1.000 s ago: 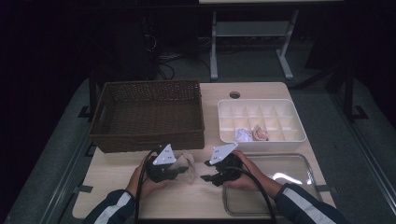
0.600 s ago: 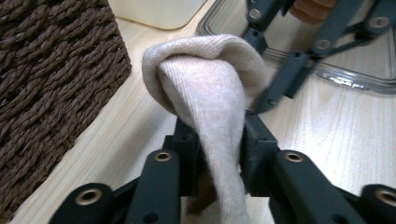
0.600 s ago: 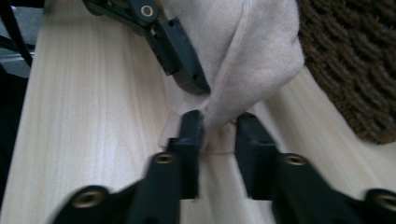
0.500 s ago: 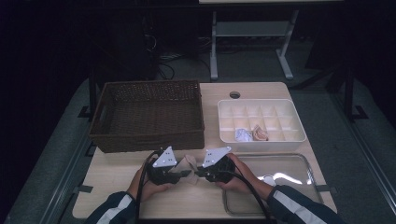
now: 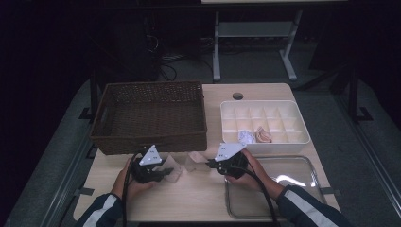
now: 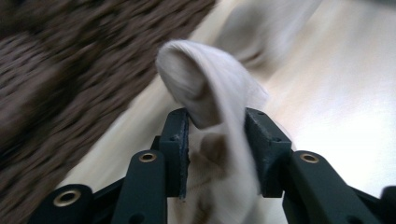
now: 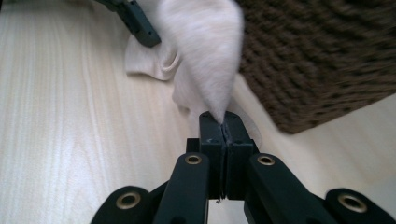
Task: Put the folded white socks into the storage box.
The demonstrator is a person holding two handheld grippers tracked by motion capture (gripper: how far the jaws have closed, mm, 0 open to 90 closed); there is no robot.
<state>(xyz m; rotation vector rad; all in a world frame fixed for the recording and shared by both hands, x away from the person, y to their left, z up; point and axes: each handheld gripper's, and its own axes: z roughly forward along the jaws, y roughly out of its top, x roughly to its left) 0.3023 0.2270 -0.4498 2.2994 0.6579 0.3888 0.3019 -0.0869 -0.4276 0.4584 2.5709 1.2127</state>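
My right gripper (image 7: 223, 122), lower centre, pinches a pale cloth (image 7: 205, 56); my left gripper (image 6: 217, 135) grips its bunched other end, blurred beside the wicker basket (image 5: 150, 113).

It looks like a dark test room: a pale wooden work table (image 5: 198, 198), loose black cables (image 5: 165, 61) on the grey floor.

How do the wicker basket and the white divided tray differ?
The wicker basket is dark brown and woven; the white tray is smooth plastic. The basket is one open space, the tray is split into compartments. The basket looks empty; the tray holds two small bundles. Both are rectangular and sit on the table.
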